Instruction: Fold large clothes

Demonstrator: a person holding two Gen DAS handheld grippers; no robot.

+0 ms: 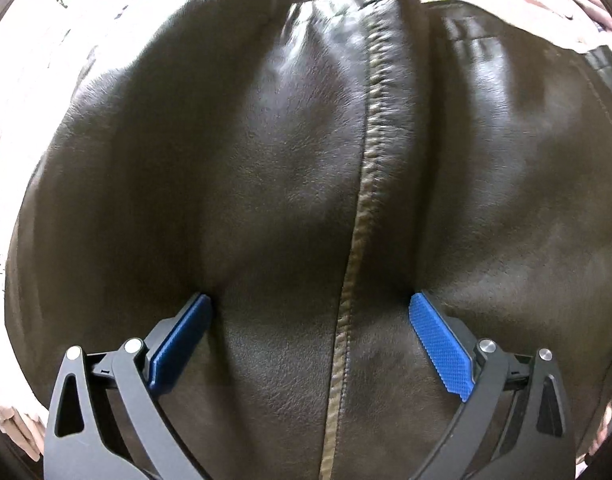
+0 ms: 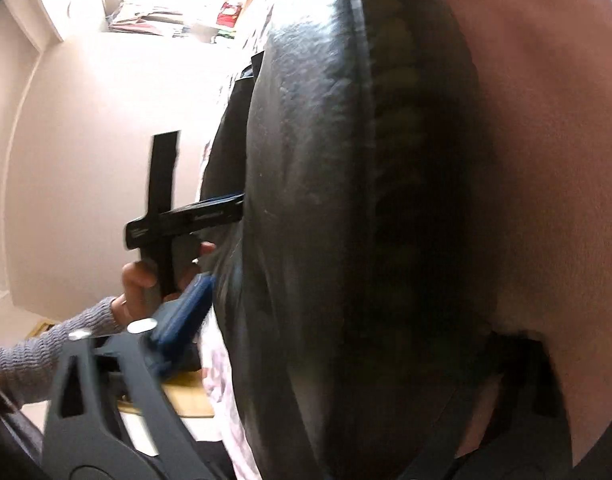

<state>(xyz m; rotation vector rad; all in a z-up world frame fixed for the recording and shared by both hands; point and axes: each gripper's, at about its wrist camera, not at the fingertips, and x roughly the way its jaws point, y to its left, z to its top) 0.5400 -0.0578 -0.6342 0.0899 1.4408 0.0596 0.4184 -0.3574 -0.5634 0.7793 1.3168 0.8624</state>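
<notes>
Leather jacket (image 1: 266, 180) lies between spread left fingers (image 1: 441, 344), pads pressing down; right fingers' (image 2: 186, 308) grip is unclear.

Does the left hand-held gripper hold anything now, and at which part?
Nothing is held. The left hand-held gripper stands wide open, its fingertips pressing down on the brown leather jacket, one on each side of the stitched seam.

Your left tool (image 1: 309, 320) points straight down with its blue pads spread, and the dark leather jacket (image 1: 266, 160) fills everything ahead; only bright strips at the edges stay clear. Your right tool's (image 2: 345, 320) view is blocked by the jacket's bulging fold, right finger hidden. Open room lies left, past your left hand (image 2: 140, 280).
</notes>
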